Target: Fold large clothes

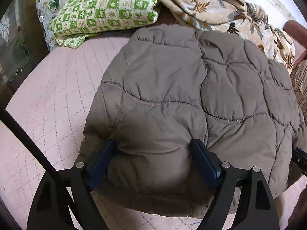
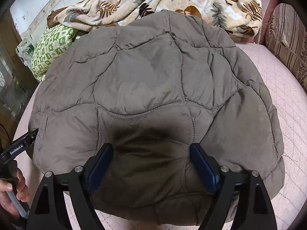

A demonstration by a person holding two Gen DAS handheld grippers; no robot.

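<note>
— Item one?
— Quilted grey-brown jacket (image 1: 191,99), lying in a puffy heap on the pink quilted bed cover (image 1: 57,95), its near edge bulging up between my tongs.

— State of the tongs?
— Left tongs (image 1: 153,145): spread wide, a fold of jacket between the blue pads (image 1: 203,159); whether they press it, I cannot tell. Right tongs (image 2: 151,149): likewise spread, jacket bulging between them.

— Other items?
— Green-and-cream checked pillow (image 1: 103,13), far left. Leaf-print blanket (image 2: 172,0), bunched at the far side. Striped cushion (image 2: 287,38), far right. My left hand (image 2: 11,193) on its handle, near left.
</note>
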